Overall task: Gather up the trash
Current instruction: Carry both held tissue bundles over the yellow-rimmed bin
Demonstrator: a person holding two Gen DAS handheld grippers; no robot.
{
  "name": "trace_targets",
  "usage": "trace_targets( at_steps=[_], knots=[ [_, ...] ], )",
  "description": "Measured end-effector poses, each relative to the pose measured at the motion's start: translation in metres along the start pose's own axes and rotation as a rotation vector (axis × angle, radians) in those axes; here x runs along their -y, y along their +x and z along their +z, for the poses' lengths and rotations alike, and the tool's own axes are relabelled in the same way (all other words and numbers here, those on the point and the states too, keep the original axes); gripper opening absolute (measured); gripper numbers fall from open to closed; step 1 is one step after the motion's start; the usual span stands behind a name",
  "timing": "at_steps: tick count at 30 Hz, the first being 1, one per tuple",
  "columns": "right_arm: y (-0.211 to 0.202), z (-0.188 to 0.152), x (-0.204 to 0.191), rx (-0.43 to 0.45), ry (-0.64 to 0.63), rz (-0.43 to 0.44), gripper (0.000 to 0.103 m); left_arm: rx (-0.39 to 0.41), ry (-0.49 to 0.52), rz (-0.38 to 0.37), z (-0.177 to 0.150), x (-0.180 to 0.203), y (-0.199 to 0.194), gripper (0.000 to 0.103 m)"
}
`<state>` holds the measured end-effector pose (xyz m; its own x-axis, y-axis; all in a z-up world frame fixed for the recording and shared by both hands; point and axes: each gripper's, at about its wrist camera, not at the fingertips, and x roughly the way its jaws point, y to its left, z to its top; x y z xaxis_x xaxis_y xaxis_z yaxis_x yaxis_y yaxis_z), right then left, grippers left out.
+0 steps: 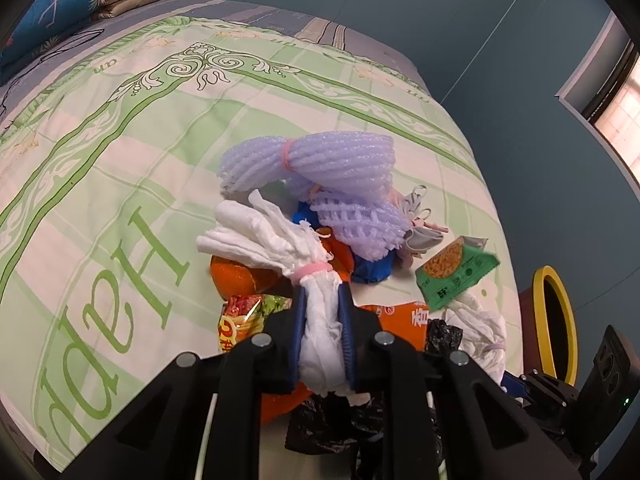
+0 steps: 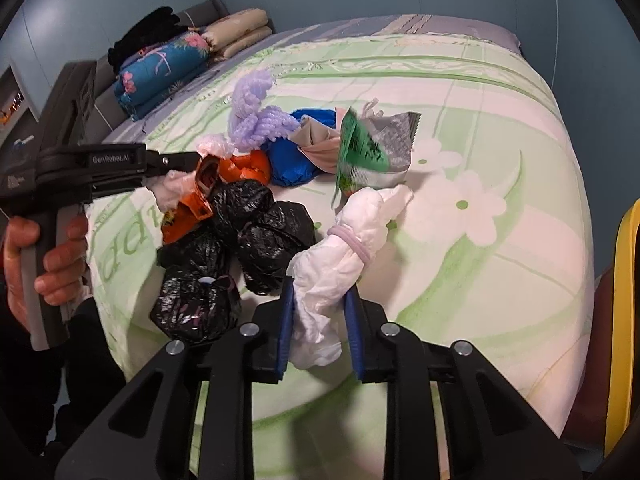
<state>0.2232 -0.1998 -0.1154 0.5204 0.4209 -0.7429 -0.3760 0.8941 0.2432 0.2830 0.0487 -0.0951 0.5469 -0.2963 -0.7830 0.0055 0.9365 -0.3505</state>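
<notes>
A pile of trash lies on the bed: purple foam netting (image 1: 320,168), a blue bag (image 2: 296,152), orange wrappers (image 1: 240,276), black bags (image 2: 256,232) and a green snack packet (image 1: 452,272). My left gripper (image 1: 324,320) is shut on a white tissue bundle (image 1: 280,236) tied with a pink band, above the pile. It also shows in the right wrist view (image 2: 176,168), holding that bundle. My right gripper (image 2: 320,300) is shut on a second white tissue bundle (image 2: 356,232) with a lilac band, at the pile's near edge.
A bin with a yellow rim (image 1: 556,320) stands beside the bed at the right, also seen in the right wrist view (image 2: 624,320). Folded bedding and pillows (image 2: 168,68) sit at the head of the green patterned bedspread (image 1: 120,160).
</notes>
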Motion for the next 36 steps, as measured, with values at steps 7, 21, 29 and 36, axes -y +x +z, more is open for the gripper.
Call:
trace_targets(
  at_steps=[7, 21, 29, 36],
  knots=[
    [-0.023, -0.001, 0.003, 0.086, 0.017, 0.021, 0.021, 0.053, -0.008, -0.017, -0.005, -0.006, -0.026, 0.015],
    [-0.055, 0.000, 0.013, 0.220, 0.046, 0.007, 0.021, 0.230, 0.107, -0.022, -0.026, 0.023, -0.085, 0.015],
    [-0.077, -0.002, 0.028, 0.297, 0.097, -0.002, 0.021, 0.261, 0.167, -0.059, -0.034, 0.047, -0.095, 0.015],
    [-0.096, -0.004, 0.042, 0.355, 0.152, -0.001, 0.021, 0.276, 0.216, -0.090, -0.041, 0.070, -0.097, 0.015]
  ],
)
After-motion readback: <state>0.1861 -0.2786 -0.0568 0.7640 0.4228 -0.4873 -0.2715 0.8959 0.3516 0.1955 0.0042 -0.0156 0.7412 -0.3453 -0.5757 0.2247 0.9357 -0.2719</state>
